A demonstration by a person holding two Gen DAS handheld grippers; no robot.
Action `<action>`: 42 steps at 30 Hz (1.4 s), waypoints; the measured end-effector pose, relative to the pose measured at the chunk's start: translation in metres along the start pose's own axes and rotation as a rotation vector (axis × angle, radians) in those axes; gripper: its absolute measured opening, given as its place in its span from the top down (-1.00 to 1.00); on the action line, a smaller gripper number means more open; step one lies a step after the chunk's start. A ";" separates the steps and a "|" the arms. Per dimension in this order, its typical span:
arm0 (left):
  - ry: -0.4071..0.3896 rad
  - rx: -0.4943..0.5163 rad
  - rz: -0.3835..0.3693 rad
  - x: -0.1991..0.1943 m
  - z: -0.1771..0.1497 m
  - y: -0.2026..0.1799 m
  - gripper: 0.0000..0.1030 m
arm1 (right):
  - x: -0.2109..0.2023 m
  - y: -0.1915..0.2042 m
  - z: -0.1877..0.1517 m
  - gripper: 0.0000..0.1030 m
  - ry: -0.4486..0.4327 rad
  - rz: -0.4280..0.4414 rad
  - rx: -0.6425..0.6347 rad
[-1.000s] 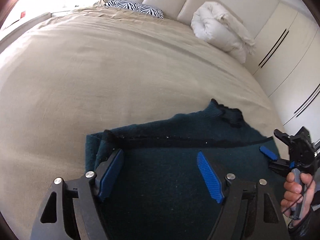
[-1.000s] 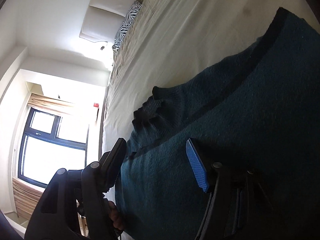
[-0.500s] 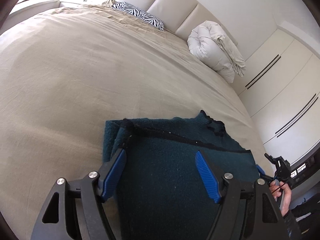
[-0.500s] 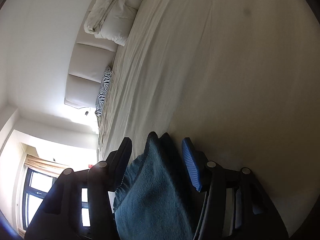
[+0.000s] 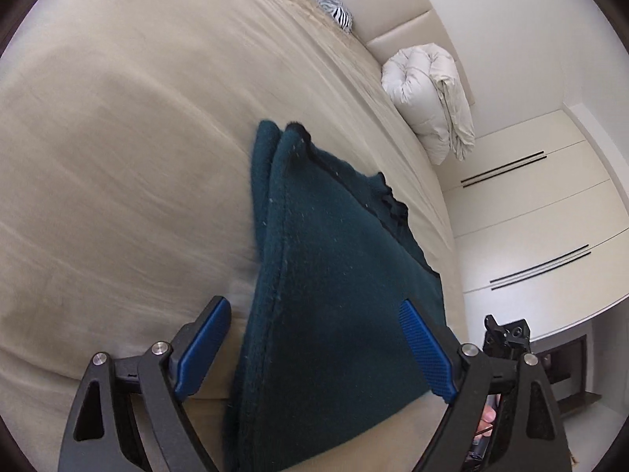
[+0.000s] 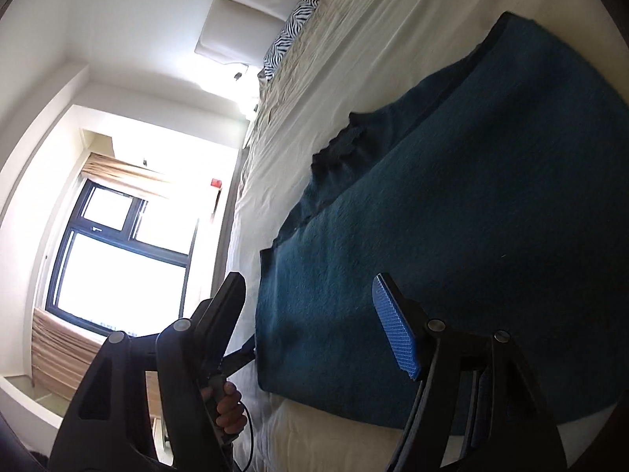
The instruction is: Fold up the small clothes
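A dark teal knitted garment (image 5: pixel 334 275) lies folded flat on the beige bed (image 5: pixel 118 157); its black-trimmed neckline (image 6: pixel 346 145) points toward the headboard. My left gripper (image 5: pixel 314 348) hovers over the garment's near end with its jaws opening. The cloth lies between the blue pads (image 5: pixel 426 350), which do not press on it. My right gripper (image 6: pixel 310 320) stands at the garment's (image 6: pixel 452 216) near corner, jaws also opening, pads clear of the cloth. In the left wrist view the right gripper (image 5: pixel 507 334) shows at the lower right.
A zebra-print pillow (image 5: pixel 330 0) and a rolled white duvet (image 5: pixel 428 94) lie by the padded headboard. White wardrobe doors (image 5: pixel 530 216) stand along the bed's far side. A window (image 6: pixel 118 259) is past the bed's edge. A hand (image 6: pixel 228 401) holds the other gripper's handle.
The right gripper held a raised fold of the teal cloth half a second ago; it has let go and drawn back, and the garment lies flat. The left gripper rolled, shifted and widened.
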State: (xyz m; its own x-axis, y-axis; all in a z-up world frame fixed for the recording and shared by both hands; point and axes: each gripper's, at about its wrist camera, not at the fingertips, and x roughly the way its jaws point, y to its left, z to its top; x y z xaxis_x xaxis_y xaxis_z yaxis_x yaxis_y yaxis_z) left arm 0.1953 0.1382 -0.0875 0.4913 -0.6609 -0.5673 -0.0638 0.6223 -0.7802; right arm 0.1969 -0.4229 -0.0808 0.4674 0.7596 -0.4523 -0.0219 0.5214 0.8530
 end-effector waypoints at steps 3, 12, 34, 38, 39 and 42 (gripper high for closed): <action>0.031 -0.017 -0.005 0.007 0.003 -0.003 -0.72 | 0.022 0.009 -0.006 -0.30 0.033 0.028 0.018; 0.130 -0.109 -0.031 0.019 0.004 0.002 -0.34 | 0.089 0.021 -0.006 -0.30 0.139 0.087 0.072; 0.090 -0.054 -0.040 0.005 0.007 -0.056 0.66 | 0.118 0.011 -0.011 -0.27 0.215 0.176 0.115; 0.098 0.058 -0.040 0.017 0.003 -0.112 0.66 | 0.075 -0.003 0.006 -0.30 0.149 0.237 0.139; 0.105 0.085 -0.041 0.023 0.000 -0.125 0.66 | 0.061 -0.008 0.012 -0.31 0.127 0.255 0.155; 0.133 0.158 -0.035 0.055 -0.013 -0.161 0.66 | 0.023 -0.027 0.027 -0.40 0.054 0.304 0.195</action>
State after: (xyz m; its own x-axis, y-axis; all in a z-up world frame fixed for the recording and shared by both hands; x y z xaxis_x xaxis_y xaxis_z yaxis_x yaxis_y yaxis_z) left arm 0.2215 -0.0035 0.0038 0.3708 -0.7265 -0.5785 0.0938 0.6491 -0.7549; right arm 0.2319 -0.4300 -0.1068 0.4180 0.8905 -0.1794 0.0190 0.1889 0.9818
